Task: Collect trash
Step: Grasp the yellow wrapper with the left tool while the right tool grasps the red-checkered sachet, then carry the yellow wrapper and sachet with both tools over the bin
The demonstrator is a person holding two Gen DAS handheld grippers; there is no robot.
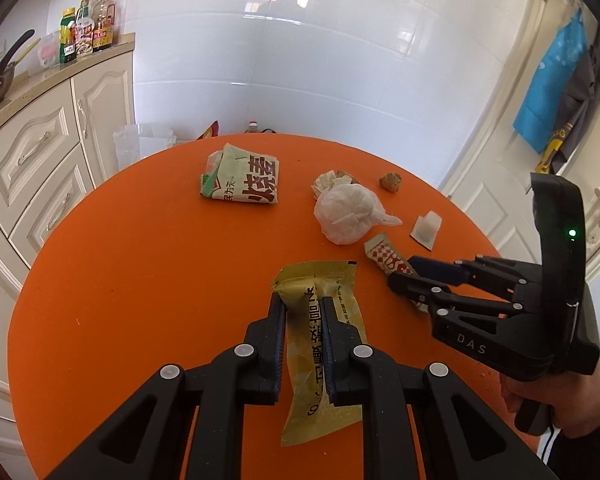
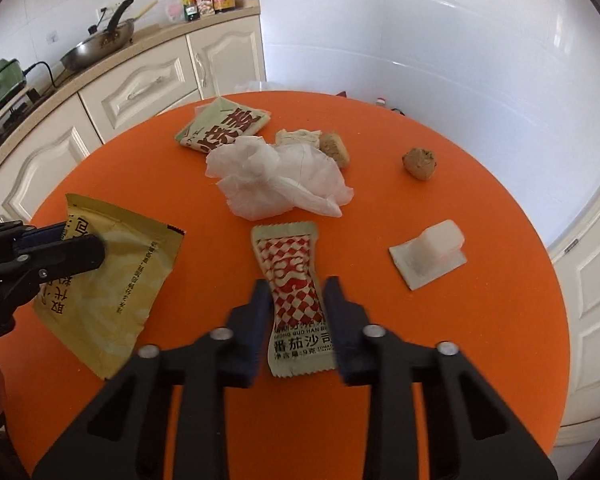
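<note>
Right wrist view: right gripper (image 2: 296, 300) is pointing steeply down at the orange table (image 2: 480, 320), w/ the red-checked ketchup sachet (image 2: 294, 300) lying lengthwise between its fingers. Jaws are narrow; pads are bracketing the sachet's pinched waist, seemingly pressing its edges, tho blur on the fingers is making contact hard to confirm. I'd count it as gripped, just barely.

Left wrist view: left gripper (image 1: 304, 308) is clamped tight on the yellow snack wrapper (image 1: 320, 344), fingers pinching a ridge of film along its length; the wrapper is running from ahead of the tips back under the jaws.

Doing this step well, imo: sachet is flat and slick, so the pinch needs to sit at the waist, centred, w/ tips nearly scraping the table before lifting. Lift straight up, slow, and check it's hanging before swinging away. If it's slipping, reopen & come in lower rather than squeezing harder on the edge.

Ahead of the right tips: crumpled white tissue (image 2: 276, 176), close beyond the sachet's far end. Right of the tips: small white plastic cup w/ flat base (image 2: 428, 254). Further off: green-and-red printed packet (image 2: 224, 126) and brown food lumps (image 2: 419, 163). No bin is showing in either view, so the drop-off spot can't be told.
</note>
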